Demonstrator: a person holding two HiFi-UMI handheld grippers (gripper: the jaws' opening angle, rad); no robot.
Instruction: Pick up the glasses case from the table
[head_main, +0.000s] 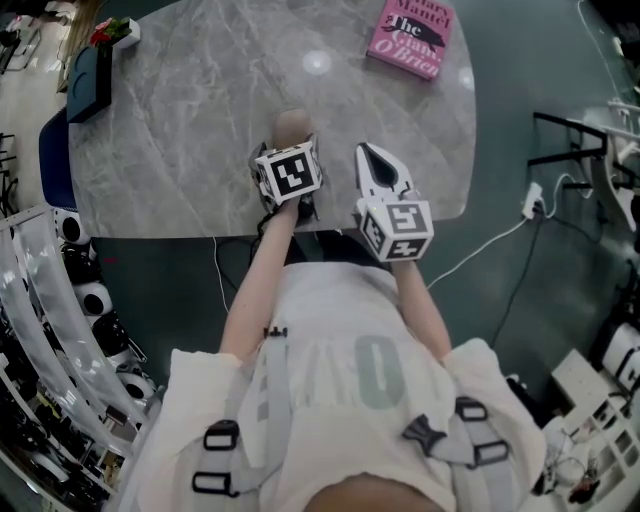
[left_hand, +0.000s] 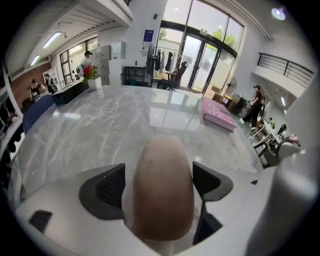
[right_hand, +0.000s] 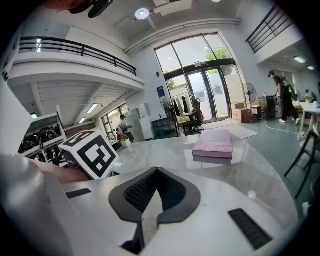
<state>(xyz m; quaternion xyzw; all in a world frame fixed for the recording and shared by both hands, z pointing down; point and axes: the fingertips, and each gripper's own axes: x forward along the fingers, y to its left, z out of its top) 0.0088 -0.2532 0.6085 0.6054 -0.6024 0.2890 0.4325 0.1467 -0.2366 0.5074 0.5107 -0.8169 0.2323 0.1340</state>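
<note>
Person's left gripper (left_hand: 163, 186), over the near edge of a grey marble table (head_main: 170, 130), is clamped on the tan oval glasses case (head_main: 291, 125). The case sticks out fwd past its jaws. Just to its right, the right gripper (right_hand: 156, 197) has jaws closed together w/ nothing btwn them. A pink book (head_main: 410, 35) lies on the table well ahead of the right gripper.

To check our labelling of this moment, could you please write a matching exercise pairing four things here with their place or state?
1 glasses case
2 book
3 right gripper
4 red flowers

A shut, holding nothing
B far left corner of the table
C held in the left gripper
D pink, lying far right

Pairs: 1-C, 2-D, 3-A, 4-B
</note>
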